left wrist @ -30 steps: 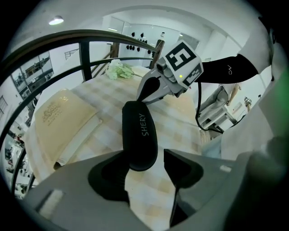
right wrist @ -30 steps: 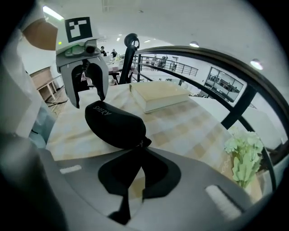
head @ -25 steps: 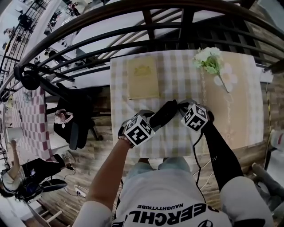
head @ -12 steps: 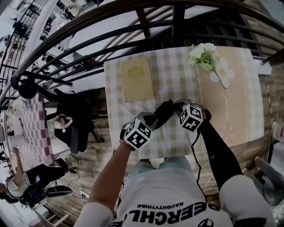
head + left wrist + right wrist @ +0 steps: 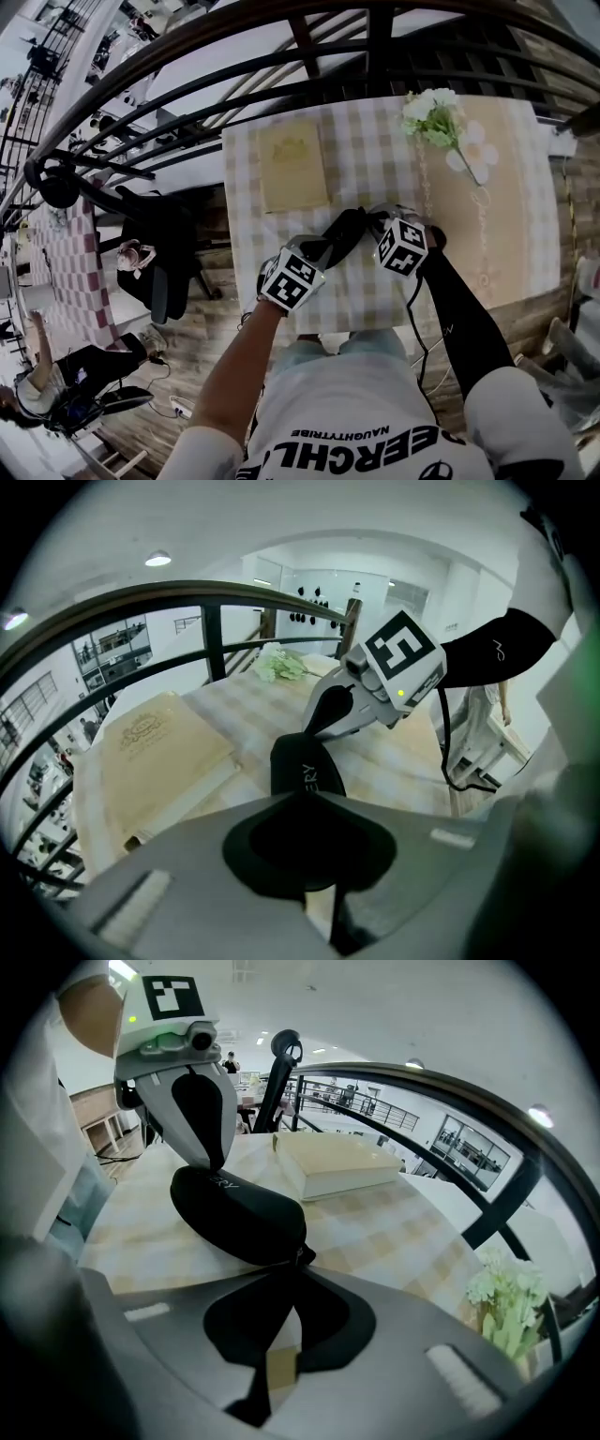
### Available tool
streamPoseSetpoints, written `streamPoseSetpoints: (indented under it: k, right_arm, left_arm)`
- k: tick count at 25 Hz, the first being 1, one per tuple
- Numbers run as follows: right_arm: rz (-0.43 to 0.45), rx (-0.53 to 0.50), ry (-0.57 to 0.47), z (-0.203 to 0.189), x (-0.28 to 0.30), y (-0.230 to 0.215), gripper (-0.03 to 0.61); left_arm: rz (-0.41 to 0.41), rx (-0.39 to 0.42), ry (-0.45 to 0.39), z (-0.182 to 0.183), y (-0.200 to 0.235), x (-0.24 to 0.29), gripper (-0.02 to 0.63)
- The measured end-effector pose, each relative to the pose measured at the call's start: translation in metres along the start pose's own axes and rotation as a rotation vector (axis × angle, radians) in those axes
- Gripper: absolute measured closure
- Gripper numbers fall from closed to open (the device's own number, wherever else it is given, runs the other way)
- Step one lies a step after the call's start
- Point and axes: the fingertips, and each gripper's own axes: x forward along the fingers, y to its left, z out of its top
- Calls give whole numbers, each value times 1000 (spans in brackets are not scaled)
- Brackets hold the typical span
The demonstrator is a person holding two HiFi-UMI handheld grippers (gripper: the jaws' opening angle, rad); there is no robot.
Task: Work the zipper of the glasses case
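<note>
A black glasses case [image 5: 342, 234] lies slanted on the checked tablecloth [image 5: 375, 159] between both grippers. My left gripper [image 5: 321, 253] is shut on its near left end; in the left gripper view the case [image 5: 305, 766] runs straight out from those jaws [image 5: 305, 808]. My right gripper [image 5: 380, 225] is at the far right end, shut. In the right gripper view the case [image 5: 239, 1208] ends at a small zipper pull [image 5: 302, 1256], which goes in between my closed right jaws [image 5: 295, 1274]. The left gripper [image 5: 211, 1162] clamps the far end there.
A cream book [image 5: 292, 167] lies on the cloth behind the case, and white flowers [image 5: 441, 117] lie at the back right. A dark metal railing [image 5: 281, 56] curves along the table's far side. The table's near edge [image 5: 319, 328] is just below the left gripper.
Both grippers keep their hold at the two ends of the case. The left gripper has rolled slightly; the case stays in about the same place.
</note>
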Motion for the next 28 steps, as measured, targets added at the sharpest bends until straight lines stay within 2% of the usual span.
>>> streamPoseSetpoints:
  k: [2,9,13,20,28]
  right_arm:
    - [-3,-21,7,0,-1,-1,549]
    - [6,-63,52,-10,-4,6,549]
    - [-5,-55,57,-15,-5,9,549]
    - [12,-76,76,-24,-6,25,551]
    - [10,-54,66,-25,-7,34,551]
  left_arm:
    - [-8,-17,-7,1,1,-1,606]
    - [-67,2,-9,2,-15,5,604]
    - [-59,-20,-24,1,-16,6,604]
    - [-60,-3,-9,0,-17,6,604]
    - [-47,-2,-10,0,-16,7,604]
